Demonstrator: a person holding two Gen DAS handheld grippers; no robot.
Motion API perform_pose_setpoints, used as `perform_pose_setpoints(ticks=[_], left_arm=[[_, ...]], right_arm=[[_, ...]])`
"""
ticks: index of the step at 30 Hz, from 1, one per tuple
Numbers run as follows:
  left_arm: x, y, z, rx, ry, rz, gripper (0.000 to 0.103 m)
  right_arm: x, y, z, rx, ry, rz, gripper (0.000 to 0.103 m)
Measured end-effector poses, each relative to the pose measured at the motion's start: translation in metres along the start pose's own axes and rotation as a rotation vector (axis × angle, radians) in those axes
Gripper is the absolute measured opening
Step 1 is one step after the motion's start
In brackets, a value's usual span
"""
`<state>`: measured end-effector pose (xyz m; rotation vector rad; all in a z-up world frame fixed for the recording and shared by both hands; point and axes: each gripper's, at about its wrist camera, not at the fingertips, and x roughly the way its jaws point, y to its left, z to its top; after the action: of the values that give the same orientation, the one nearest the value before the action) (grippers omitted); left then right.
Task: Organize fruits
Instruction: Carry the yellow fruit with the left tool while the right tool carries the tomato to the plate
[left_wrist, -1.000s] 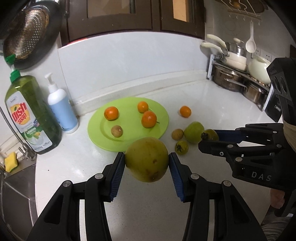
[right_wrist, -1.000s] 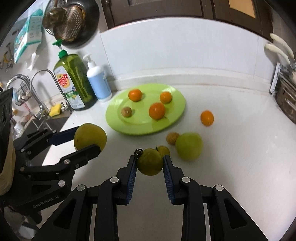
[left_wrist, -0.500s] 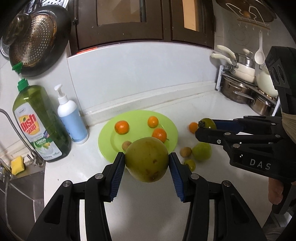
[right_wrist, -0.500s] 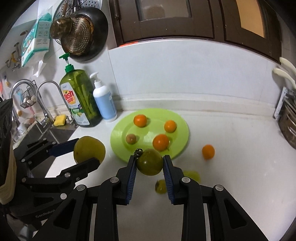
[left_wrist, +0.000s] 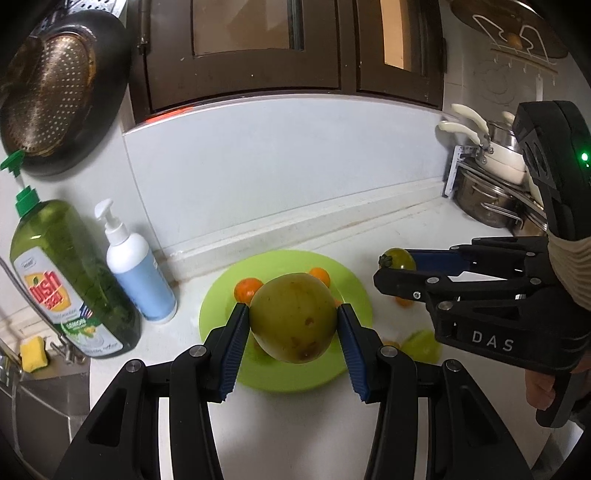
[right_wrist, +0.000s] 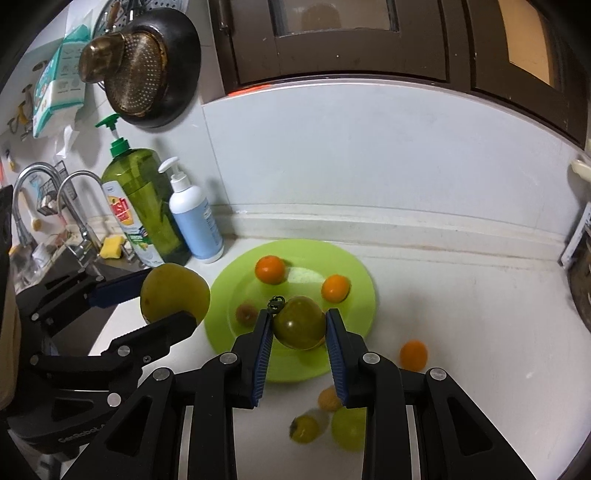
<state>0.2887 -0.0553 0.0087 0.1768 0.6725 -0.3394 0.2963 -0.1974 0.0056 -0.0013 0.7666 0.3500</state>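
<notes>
My left gripper is shut on a large yellow-green pear and holds it in the air above the green plate. My right gripper is shut on a small dark-green persimmon, also in the air over the plate. Two oranges and a small brown fruit lie on the plate. On the counter near the plate lie an orange, a small brown fruit, a green fruit and a yellow-green persimmon.
A green dish soap bottle and a white pump bottle stand left of the plate. A sink with taps and a yellow sponge is at far left. Pots on a rack stand at right. Cabinets hang above.
Both grippers have lifted with their fruit and drawn back from the counter. The plate and loose fruits now sit lower and farther in both views.
</notes>
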Motion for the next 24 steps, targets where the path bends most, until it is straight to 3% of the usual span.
perform_pose_setpoints(ticks=[12,24], left_arm=[[0.051,0.009,0.02,-0.029,0.054,-0.01,0.048],[0.101,0.018,0.014,-0.052,0.142,-0.016,0.048]], right_arm=[[0.039,-0.021,0.02,-0.019,0.048,-0.004,0.03],[0.088,-0.044,0.017,0.035,0.15,0.021,0.03]])
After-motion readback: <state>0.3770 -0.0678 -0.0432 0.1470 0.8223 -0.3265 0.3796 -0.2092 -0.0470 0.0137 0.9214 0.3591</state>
